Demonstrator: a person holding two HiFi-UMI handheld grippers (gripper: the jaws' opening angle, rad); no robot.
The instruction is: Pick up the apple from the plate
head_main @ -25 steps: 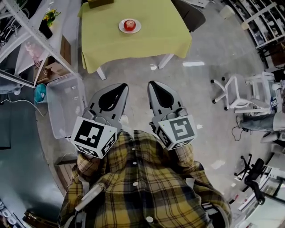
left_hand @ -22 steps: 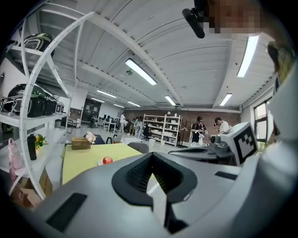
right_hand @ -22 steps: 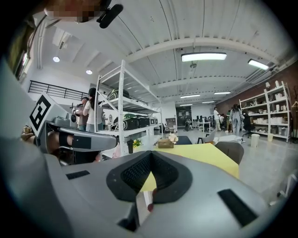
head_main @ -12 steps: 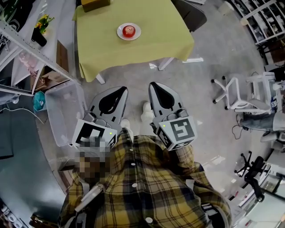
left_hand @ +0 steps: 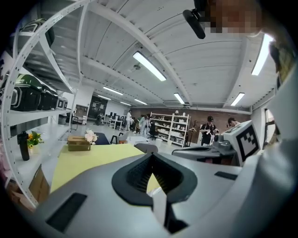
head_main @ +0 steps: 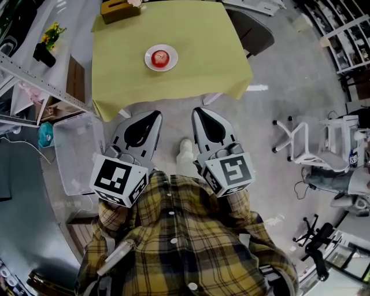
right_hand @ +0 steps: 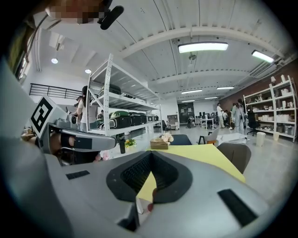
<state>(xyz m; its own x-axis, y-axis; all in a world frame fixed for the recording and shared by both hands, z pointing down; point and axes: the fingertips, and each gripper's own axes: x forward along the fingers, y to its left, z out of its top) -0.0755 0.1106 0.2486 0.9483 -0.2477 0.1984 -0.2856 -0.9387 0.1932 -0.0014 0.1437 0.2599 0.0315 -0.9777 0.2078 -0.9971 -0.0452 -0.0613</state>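
Note:
A red apple (head_main: pixel 160 57) lies on a small white plate (head_main: pixel 171 60) on the table with the yellow-green cloth (head_main: pixel 196 52), seen at the top of the head view. Both grippers are held side by side in front of the person's plaid shirt, short of the table's near edge. The left gripper (head_main: pixel 155 114) is shut with nothing in it. The right gripper (head_main: pixel 197 110) is likewise shut and empty. In the left gripper view the shut left gripper (left_hand: pixel 151 156) points at the yellow cloth (left_hand: pixel 88 158). The right gripper view shows the shut right gripper (right_hand: pixel 151 154) aimed at the cloth (right_hand: pixel 205 155).
A brown tissue box (head_main: pixel 118 7) sits at the table's far left corner. A grey chair (head_main: pixel 253 30) stands at its right side. On the floor at left are a clear plastic bin (head_main: pixel 78 153) and a metal rack (head_main: pixel 34 69); a white stool (head_main: pixel 306 141) stands at right.
The person has walked toward the table: it and the plate with the apple sit lower and nearer in the head view. Both grippers stay shut, side by side.

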